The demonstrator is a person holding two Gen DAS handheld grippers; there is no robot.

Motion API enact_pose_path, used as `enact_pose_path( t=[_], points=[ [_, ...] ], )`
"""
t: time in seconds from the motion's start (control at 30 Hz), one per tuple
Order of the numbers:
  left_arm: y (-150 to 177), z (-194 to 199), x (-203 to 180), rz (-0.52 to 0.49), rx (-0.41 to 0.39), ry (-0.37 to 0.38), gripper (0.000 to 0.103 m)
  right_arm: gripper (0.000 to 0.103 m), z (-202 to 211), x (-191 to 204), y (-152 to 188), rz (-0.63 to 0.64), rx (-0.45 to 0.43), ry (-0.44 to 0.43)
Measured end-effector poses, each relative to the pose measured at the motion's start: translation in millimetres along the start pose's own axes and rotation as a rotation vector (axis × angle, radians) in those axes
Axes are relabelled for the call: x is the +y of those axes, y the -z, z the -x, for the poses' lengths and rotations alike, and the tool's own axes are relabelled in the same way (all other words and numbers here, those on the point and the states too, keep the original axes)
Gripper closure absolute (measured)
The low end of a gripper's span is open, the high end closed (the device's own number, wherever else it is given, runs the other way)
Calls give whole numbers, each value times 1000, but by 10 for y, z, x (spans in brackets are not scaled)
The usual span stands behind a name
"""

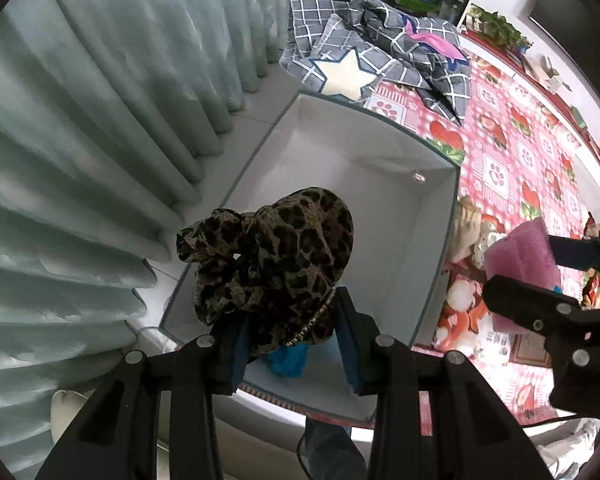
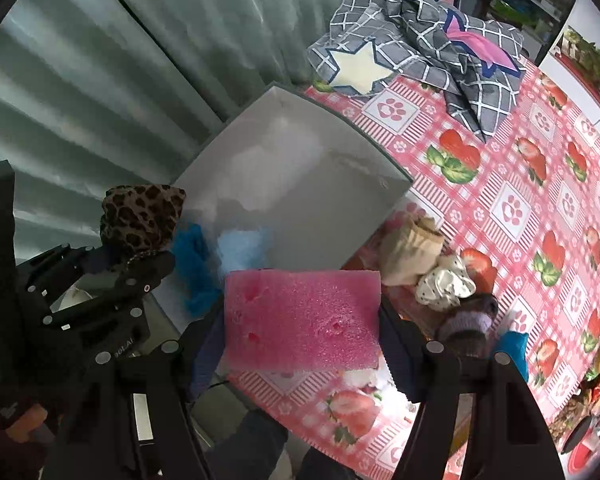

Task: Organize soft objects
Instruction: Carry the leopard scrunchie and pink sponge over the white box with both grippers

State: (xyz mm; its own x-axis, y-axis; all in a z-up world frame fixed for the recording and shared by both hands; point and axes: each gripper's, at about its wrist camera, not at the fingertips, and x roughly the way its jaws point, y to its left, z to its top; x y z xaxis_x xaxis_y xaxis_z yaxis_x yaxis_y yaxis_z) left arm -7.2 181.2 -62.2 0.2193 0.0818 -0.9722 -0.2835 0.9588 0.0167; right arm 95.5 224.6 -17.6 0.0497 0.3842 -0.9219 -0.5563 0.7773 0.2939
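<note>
The left gripper (image 1: pixel 296 344) points steeply downward, its two black fingers with blue pads (image 1: pixel 348 344) closed narrowly on a bunched leopard-print cloth (image 1: pixel 272 256) that bulges out beyond the fingertips. The right gripper (image 2: pixel 302 344) also tilts steeply down, its jaws set wider and pressed against the two short ends of a pink sponge (image 2: pixel 300 316), which it holds flat across the gap. The two grippers sit side by side, near each other but not touching: each shows at the edge of the other's wrist view, the left one to the left.
</note>
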Motion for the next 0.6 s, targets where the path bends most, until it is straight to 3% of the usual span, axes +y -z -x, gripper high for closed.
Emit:
enact_pose_path(
  t=[0.6],
  points=[
    [-164,-216,34,51,34,3,61,32,-208,-99,-297,-36,20,-40]
  ],
)
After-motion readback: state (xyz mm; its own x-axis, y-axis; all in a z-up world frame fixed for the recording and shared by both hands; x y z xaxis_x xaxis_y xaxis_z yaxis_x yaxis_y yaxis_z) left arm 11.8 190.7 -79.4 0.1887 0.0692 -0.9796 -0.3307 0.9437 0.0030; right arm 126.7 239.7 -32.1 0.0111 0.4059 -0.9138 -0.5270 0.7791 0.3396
